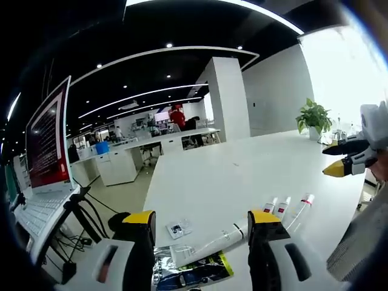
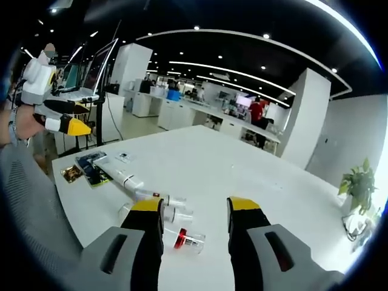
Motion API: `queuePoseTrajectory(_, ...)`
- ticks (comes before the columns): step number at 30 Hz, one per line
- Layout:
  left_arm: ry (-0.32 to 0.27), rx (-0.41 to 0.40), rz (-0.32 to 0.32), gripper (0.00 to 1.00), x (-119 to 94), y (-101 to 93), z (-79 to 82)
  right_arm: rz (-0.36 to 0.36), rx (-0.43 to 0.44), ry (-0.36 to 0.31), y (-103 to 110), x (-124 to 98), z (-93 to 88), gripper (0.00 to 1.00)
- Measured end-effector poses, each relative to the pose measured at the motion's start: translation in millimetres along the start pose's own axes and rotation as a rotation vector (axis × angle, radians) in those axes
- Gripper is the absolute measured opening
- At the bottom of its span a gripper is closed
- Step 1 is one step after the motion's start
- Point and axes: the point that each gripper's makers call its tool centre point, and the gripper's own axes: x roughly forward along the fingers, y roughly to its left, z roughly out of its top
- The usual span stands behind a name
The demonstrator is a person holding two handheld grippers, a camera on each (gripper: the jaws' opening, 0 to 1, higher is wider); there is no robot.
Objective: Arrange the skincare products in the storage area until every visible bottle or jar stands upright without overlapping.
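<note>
both grippers up and empty, nothing stood up yet

left gripper (image 1: 200,233) hangs over the table (image 1: 242,163) with jaws wide apart and nothing between them, and the right gripper (image 2: 194,221) is the same, wide and bare. the tube (image 1: 209,245) lies flat at lower centre of the left gripper view, long axis running lower left to upper right, cap toward the upper right. three small bottles (image 1: 285,206) lie on their sides just beyond it, red-marked ends up and right. in the right gripper view one bottle (image 2: 185,239) sits low between the jaws, lying across the frame. looks like the approach step; next move calls for dropping onto one bottle, closing across its body and tipping it upright.
</note>
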Motion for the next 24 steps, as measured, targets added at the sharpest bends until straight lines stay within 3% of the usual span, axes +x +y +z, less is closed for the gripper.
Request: queuePoseTrajectory(24, 0.052, -0.007, -0.055, 0.62, 4, -9.6, -10.2, 0.015, 0.004, -0.003, 3, -2, 1.6, 0.38)
